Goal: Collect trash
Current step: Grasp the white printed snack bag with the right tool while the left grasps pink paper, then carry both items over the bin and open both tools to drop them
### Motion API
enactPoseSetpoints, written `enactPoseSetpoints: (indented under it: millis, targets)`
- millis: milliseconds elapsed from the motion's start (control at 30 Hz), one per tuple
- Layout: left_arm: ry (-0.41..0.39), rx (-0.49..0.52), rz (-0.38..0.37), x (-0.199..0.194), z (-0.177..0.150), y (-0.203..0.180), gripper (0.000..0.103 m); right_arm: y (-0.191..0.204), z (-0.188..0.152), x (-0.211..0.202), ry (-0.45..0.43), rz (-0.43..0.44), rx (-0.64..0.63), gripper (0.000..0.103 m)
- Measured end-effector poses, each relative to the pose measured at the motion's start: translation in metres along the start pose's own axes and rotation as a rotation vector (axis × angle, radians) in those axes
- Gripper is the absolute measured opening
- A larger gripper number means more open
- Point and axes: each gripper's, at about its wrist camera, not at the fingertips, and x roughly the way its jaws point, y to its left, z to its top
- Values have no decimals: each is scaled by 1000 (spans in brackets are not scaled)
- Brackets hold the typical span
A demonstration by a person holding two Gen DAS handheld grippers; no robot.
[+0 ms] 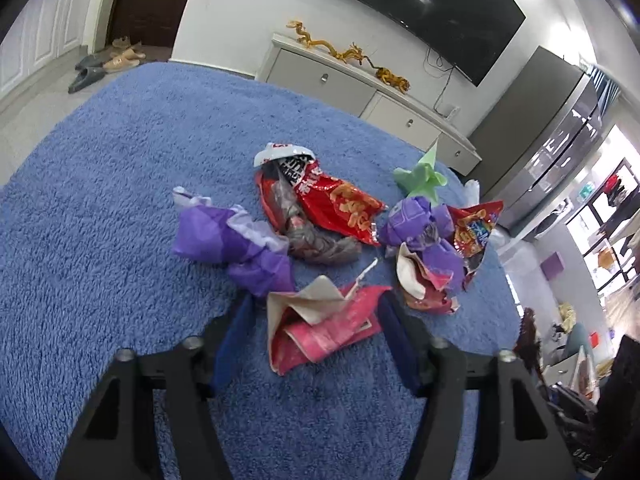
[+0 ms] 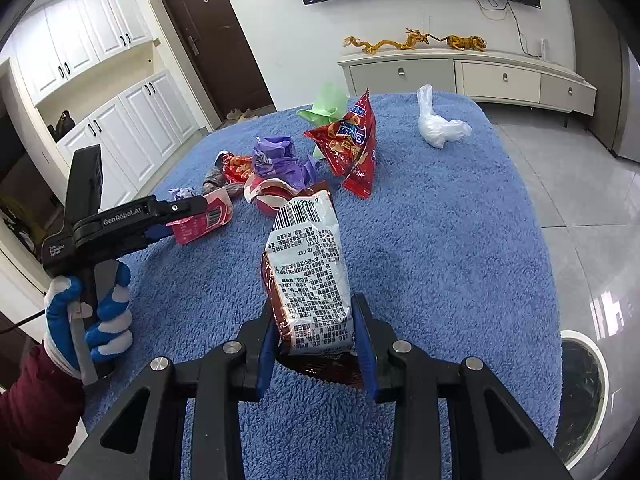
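The left gripper straddles the crumpled pink-and-cream paper wrapper on the blue fleece-covered counter, jaws spread beside it, wrapper lying crosswise between them. The right gripper is pinching a white-backed brown foil snack packet, long axis pointing away. The remaining trash pile lies ahead, nearer the left gripper.

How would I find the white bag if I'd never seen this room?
Look at the blue rug and follow it to its far end, near the cabinet under the TV. The white bag sits there alone, to the right of the pile of wrappers. It is the only plain, see-through white piece; the others are red, purple or green.
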Motion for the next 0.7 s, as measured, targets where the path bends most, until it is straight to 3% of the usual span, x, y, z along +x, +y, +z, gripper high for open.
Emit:
enactPoseSetpoints:
  millis: [300,700]
  targets:
    - [-17,-12,-19,-19,-20,-10,18,2,-4,-6,-15,0,3,32]
    - [-66,61,-39,-66,-44,-47,17,5,-15,-43,-93,-10,11,32]
